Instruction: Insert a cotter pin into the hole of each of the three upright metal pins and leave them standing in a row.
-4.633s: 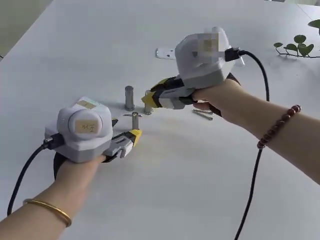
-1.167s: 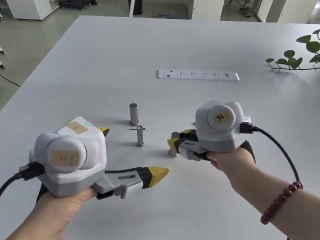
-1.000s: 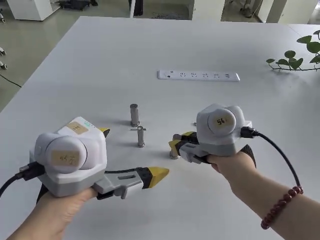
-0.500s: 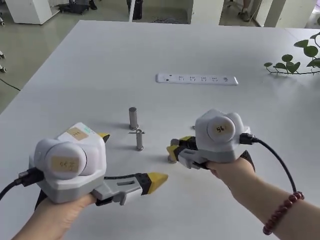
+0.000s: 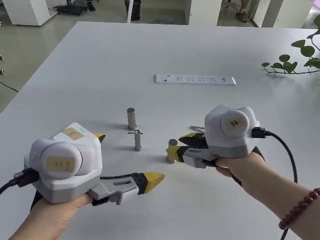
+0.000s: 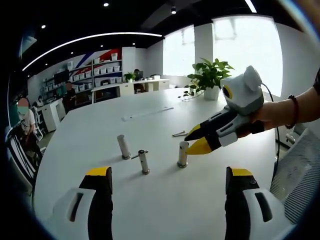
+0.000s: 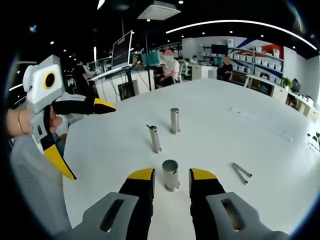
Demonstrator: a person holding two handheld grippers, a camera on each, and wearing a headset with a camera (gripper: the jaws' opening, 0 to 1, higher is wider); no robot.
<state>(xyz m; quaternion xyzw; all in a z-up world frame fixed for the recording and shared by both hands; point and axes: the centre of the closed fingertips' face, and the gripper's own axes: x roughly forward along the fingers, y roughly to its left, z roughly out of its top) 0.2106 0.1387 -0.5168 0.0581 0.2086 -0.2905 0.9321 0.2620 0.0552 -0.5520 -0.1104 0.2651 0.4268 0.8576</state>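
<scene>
Right claw (image 7: 171, 176) farther back, astride nearest pin (image 7: 170, 170)

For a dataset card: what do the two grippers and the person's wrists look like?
Both the left gripper and right gripper have rounded white housings with a paper label, grey jaws tipped yellow, and a black cable. A dark beaded bracelet circles the right wrist, a gold bangle the left.

A broad white table (image 5: 100, 60) carries a power strip (image 5: 194, 79) toward its far edge, and a leafy plant (image 5: 295, 55) trails in at the right edge. Grey floor (image 5: 20, 55) lies beyond the left edge. Bright windows (image 6: 240, 45) (heavily washed out) and ceiling spotlights (image 6: 173, 9) light an open office with wall shelving (image 6: 95, 75).
</scene>
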